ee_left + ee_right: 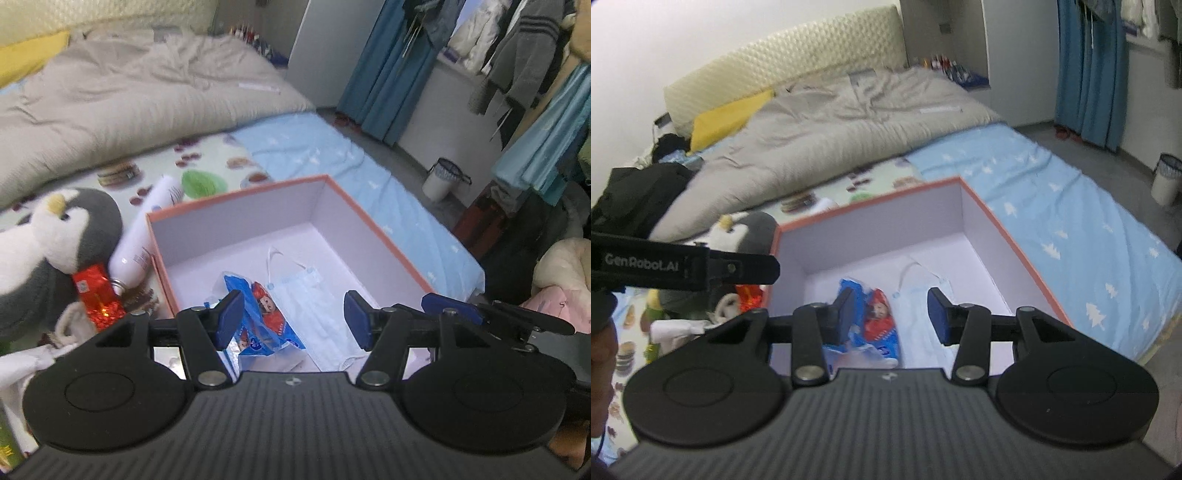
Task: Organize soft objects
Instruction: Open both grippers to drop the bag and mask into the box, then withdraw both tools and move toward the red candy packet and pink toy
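An open box with an orange rim and white inside sits on the bed; it also shows in the right wrist view. Inside lie a blue and red tissue pack and a pale blue face mask. My left gripper is open and empty above the box's near side. My right gripper is open and empty above the same spot. A grey and white penguin plush lies left of the box.
Left of the box lie a white bottle, a red packet and white cloth. A beige duvet covers the far bed. A white bin stands on the floor at the right, near hanging clothes.
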`<control>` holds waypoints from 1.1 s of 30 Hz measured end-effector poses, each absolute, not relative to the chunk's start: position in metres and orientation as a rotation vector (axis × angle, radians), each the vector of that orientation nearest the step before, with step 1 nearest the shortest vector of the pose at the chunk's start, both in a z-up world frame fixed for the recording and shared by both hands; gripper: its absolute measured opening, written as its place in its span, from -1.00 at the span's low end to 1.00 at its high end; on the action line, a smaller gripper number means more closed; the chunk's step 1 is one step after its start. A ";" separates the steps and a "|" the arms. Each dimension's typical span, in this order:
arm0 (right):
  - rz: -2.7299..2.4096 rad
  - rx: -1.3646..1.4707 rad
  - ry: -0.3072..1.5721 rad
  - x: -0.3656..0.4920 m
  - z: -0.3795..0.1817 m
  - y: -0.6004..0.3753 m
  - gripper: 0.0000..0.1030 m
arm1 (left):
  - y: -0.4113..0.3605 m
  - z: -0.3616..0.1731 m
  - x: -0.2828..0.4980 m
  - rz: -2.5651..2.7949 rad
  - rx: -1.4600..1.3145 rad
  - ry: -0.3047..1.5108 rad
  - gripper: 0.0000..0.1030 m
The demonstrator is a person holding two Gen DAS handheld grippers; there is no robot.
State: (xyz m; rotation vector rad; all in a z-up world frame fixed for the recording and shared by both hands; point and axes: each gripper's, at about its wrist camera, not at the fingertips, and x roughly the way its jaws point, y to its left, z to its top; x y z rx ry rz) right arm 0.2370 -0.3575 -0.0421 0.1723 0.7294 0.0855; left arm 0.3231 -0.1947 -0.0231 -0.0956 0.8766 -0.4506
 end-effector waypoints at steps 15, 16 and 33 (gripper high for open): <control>0.161 0.149 0.611 0.168 0.003 -0.311 -0.09 | -0.127 0.027 0.224 -0.408 -0.116 0.729 0.27; 0.162 0.147 0.607 0.164 0.004 -0.307 -0.09 | -0.123 0.028 0.218 -0.409 -0.114 0.727 0.27; 0.274 0.151 0.608 0.113 -0.004 -0.252 -0.09 | -0.042 0.023 0.126 -0.259 -0.174 0.693 0.27</control>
